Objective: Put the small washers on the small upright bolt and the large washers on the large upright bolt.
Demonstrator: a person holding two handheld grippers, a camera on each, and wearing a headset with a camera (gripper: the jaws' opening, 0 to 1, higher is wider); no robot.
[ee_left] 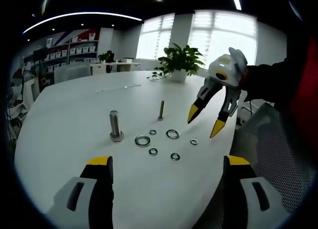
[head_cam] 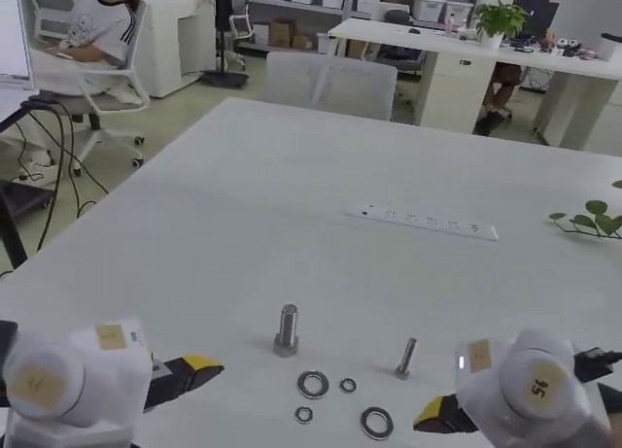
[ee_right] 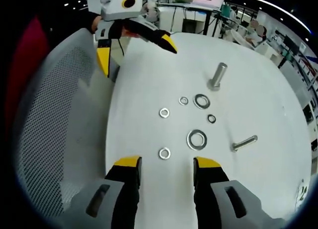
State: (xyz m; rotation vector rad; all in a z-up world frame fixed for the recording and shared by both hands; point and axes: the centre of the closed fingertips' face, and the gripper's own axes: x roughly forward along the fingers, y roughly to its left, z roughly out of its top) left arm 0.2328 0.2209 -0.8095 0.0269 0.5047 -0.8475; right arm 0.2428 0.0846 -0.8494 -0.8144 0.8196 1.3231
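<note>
The large bolt [head_cam: 286, 331] and the small bolt [head_cam: 405, 359] stand upright on the white table [head_cam: 292, 205]. In front of them lie two large washers [head_cam: 313, 383] [head_cam: 376, 423] and small washers [head_cam: 348, 385] [head_cam: 304, 414]. In the left gripper view, several washers [ee_left: 142, 140] lie between the large bolt [ee_left: 115, 125] and my open left gripper [ee_left: 169, 162]. My right gripper [ee_right: 166, 163] is open just short of a small washer [ee_right: 164, 153], with a large washer [ee_right: 197, 139] beyond it. Both grippers [head_cam: 185, 380] [head_cam: 437, 419] hover at the table's near edge, holding nothing.
A white power strip [head_cam: 420, 221] lies farther back on the table, and a plant [head_cam: 591, 219] pokes in at the right edge. A mesh chair seat [ee_right: 64, 119] sits beside the table's near edge. People sit at desks in the background.
</note>
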